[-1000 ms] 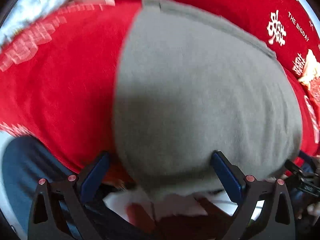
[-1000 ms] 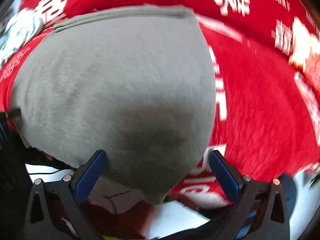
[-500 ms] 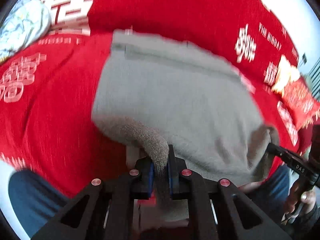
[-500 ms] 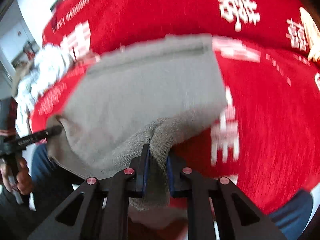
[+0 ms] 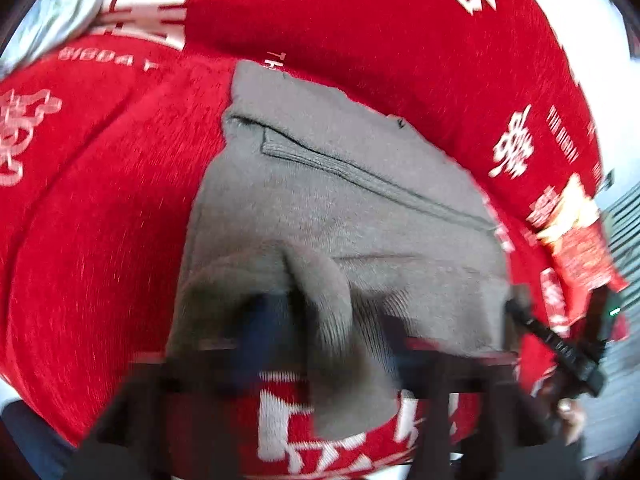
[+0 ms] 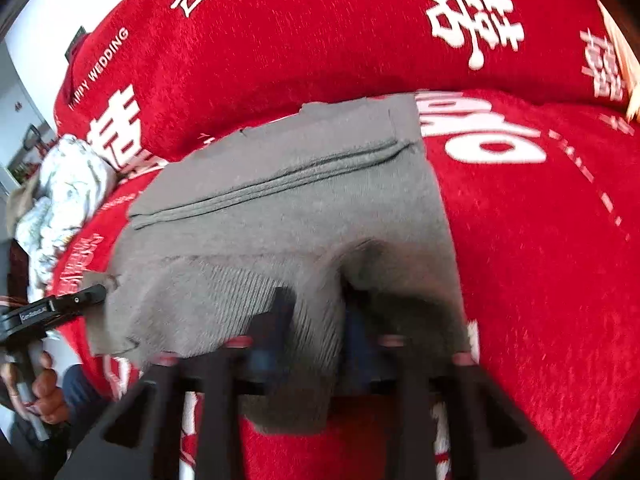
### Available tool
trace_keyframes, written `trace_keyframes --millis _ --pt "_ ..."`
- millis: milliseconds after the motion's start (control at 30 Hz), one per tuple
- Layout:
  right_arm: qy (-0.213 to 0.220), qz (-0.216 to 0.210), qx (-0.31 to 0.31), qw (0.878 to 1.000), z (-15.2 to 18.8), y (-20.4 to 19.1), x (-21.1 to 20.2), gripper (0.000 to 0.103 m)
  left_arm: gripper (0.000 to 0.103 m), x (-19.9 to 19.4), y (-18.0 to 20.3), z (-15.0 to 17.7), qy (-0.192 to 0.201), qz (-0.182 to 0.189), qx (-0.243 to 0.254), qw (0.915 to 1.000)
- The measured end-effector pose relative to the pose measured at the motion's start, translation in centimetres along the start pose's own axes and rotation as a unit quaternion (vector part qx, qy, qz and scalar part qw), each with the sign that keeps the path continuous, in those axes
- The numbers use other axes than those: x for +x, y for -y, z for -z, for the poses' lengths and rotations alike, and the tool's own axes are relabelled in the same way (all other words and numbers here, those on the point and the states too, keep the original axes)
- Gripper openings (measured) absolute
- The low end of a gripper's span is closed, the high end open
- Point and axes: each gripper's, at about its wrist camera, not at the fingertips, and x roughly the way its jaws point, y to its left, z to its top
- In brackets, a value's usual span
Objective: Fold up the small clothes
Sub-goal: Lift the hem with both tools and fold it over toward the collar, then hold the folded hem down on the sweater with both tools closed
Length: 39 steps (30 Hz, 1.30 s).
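The grey knitted garment [image 5: 340, 200] lay spread on the red printed cover [image 5: 100, 220], filling the middle of both wrist views, its ribbed band running across the upper part and its near edge lifted into a soft hump at lower centre. In the left wrist view the left gripper [image 5: 316, 320] sat low in the frame, badly smeared; its jaws had just been opening, and a ridge of grey knit stood between them, apparently no longer pinched. In the right wrist view the right gripper [image 6: 312, 320] likewise straddled a fold of ribbed knit at lower centre; its jaws had also just been opening, and the cloth seemed to be slipping free rather than clamped, though blur made the contact hard to judge. By my reading the step was laying the near hem forward over the body of the garment. To do that well, both corners ought to be let go level with each other, so the folded edge lands straight and parallel to the ribbed band, and both tools should draw back without dragging the loose knit along. Much was unclear: both sets of fingers were streaked by motion, the garment's near hem was hidden behind them, and its shape could not be made out. A pale crumpled cloth [image 6: 64, 184] lay at the left edge of the right view.
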Motion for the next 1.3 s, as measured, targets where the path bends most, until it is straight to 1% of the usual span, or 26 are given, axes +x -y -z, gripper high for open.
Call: trace_keyframes --millis 33,67,133,233,333,433,500,533,567,600,633,667,700,733,800,833,867,967,1033,1100,1200,1300 --pt "0.007 -0.005 0.004 1.000 0.2 0.2 -0.4 0.069 0.094 -1.0 -0.6 0.6 0.019 0.007 -0.019 0.9996" --pt "0.017 -0.006 0.006 1.000 0.5 0.3 -1.0 0.073 0.094 -1.7 -0.9 1.1 0.031 0.007 -0.026 0.9992" --pt "0.026 -0.005 0.010 1.000 1.2 0.6 -2.1 0.073 0.094 -2.2 -1.0 1.7 0.027 0.011 -0.026 0.9992" --pt "0.018 -0.018 0.023 0.999 1.8 1.0 -2.6 0.073 0.094 -2.0 -0.4 2.6 0.009 0.013 -0.029 0.9995" --pt "0.009 -0.024 0.021 0.999 2.0 0.6 -2.5 0.073 0.094 -1.1 1.1 3.0 -0.002 0.018 -0.012 0.9998" --pt "0.002 -0.026 0.015 1.000 1.9 0.3 -1.7 0.072 0.094 0.3 2.4 2.6 -0.011 0.003 -0.004 0.9999" --pt "-0.005 -0.025 0.015 1.000 1.9 0.1 -1.2 0.067 0.094 0.8 2.9 2.4 -0.012 -0.003 -0.002 0.9999" --pt "-0.009 -0.032 0.014 0.999 1.9 0.0 -0.9 0.060 0.094 1.0 3.2 2.2 -0.010 -0.006 -0.002 0.9999" --pt "-0.013 -0.039 0.011 0.999 1.9 -0.2 -0.6 0.050 0.086 1.0 3.2 2.0 -0.008 -0.009 -0.002 0.9999" --pt "-0.018 -0.043 0.008 0.999 1.9 -0.3 -0.3 0.044 0.067 1.1 3.3 1.8 -0.008 -0.011 -0.001 0.9999" --pt "-0.024 -0.044 0.001 0.999 1.9 -0.5 -0.1 0.033 0.056 1.1 3.3 1.6 -0.010 -0.016 0.000 0.9998" --pt "-0.027 -0.043 -0.004 0.999 1.9 -0.7 0.1 0.027 0.035 1.0 3.2 1.5 -0.009 -0.018 -0.001 0.9998" --pt "-0.027 -0.046 -0.008 0.999 1.8 -0.9 0.0 0.025 0.024 0.8 3.0 1.4 -0.008 -0.014 -0.004 0.9999" --pt "-0.025 -0.051 -0.009 0.998 1.8 -1.0 -0.2 0.022 0.023 0.6 2.6 1.4 -0.007 -0.007 -0.008 0.9999" --pt "-0.019 -0.056 -0.011 0.998 1.7 -1.0 -0.7 0.021 0.023 0.2 2.3 1.4 -0.001 -0.007 -0.011 0.9999" --pt "-0.015 -0.057 -0.011 0.998 1.7 -1.0 -1.0 0.020 0.019 -0.1 2.3 1.5 0.002 -0.003 -0.010 0.9999" --pt "-0.011 -0.058 -0.011 0.998 1.7 -1.1 -1.3 0.019 0.011 -0.2 2.2 1.5 0.002 0.001 -0.009 1.0000" --pt "0.002 -0.063 -0.008 0.998 1.5 -1.0 -2.3 0.018 0.011 -0.8 2.2 1.4 0.013 0.013 -0.009 0.9998" --pt "0.015 -0.065 -0.004 0.998 1.1 -1.0 -2.9 0.018 0.011 -1.5 2.3 1.3 0.029 0.015 -0.005 0.9994" --pt "0.032 -0.065 0.004 0.997 0.6 -0.9 -3.6 0.018 0.011 -2.4 2.6 0.9 0.054 0.019 0.000 0.9984" --pt "0.048 -0.064 0.012 0.997 -0.5 -0.7 -4.1 0.017 0.011 -3.0 2.9 -0.2 0.075 0.010 0.007 0.9971" --pt "0.056 -0.060 0.014 0.996 -1.6 -0.8 -4.1 0.017 0.011 -3.2 3.2 -1.6 0.085 0.001 0.010 0.9963"
